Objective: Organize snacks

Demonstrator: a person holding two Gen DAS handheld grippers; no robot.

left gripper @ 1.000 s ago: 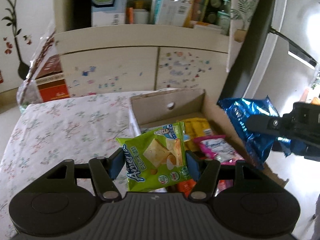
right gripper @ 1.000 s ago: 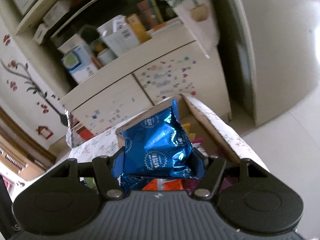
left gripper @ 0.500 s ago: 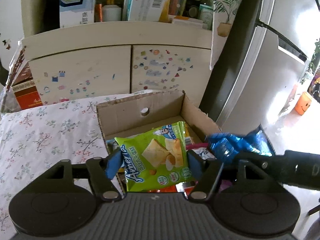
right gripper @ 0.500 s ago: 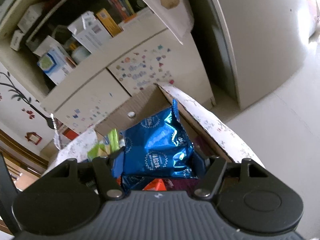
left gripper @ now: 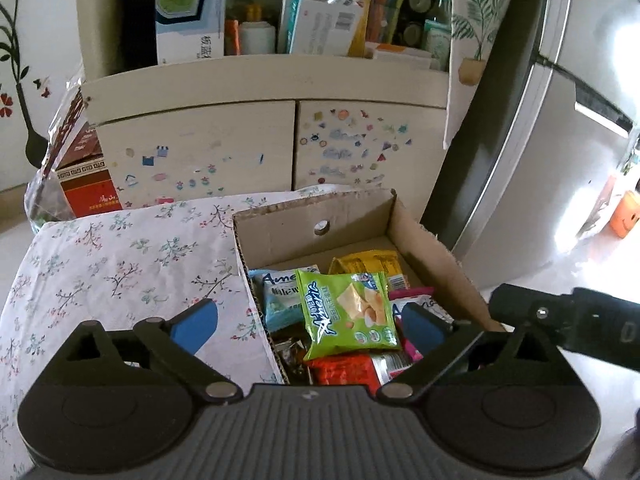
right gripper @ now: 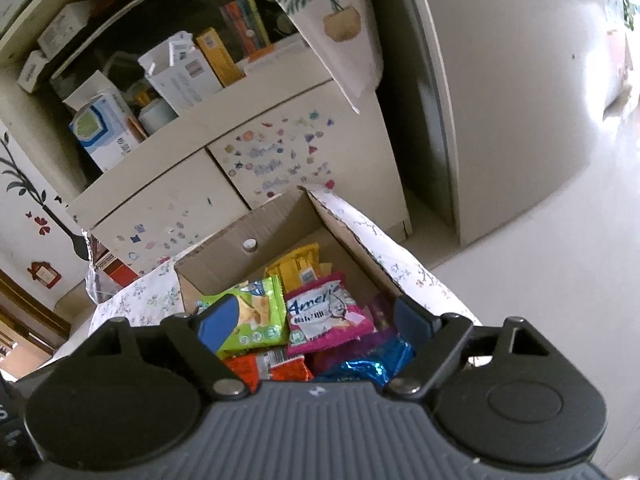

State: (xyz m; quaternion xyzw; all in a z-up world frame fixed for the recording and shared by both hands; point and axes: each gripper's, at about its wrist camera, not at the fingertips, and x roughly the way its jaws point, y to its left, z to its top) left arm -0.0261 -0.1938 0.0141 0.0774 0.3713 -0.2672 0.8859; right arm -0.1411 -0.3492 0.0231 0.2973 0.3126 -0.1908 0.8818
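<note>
Now both my claws hang over the cardboard box [left gripper: 424, 240] with nothing in them: the jaws of my left gripper [left gripper: 308, 322] have just been spreading, and the green Americ chip packet [left gripper: 348, 312] lies loose on the pile between the pads, touched by neither. My right gripper [right gripper: 316, 322] has likewise just been opening, its pads standing clear of the blue foil packet [right gripper: 368, 364], which rests at the near edge of the heap just below the claw. Around them in the box sit a pink packet [right gripper: 324, 316], a yellow one [left gripper: 370, 266], a pale blue one [left gripper: 278, 296] and a red one [left gripper: 344, 372]. I judge these pouches light, puffy and slick, with brittle contents, so a gentle pinch across a crimped edge seam would serve better than squeezing the middle. The box stands on a flowered cloth [left gripper: 120, 264], hard by a sticker-dotted cabinet [left gripper: 240, 148] and a refrigerator [left gripper: 560, 140]. Its upright cardboard walls and the crowded pile would hamper any low reach.
</note>
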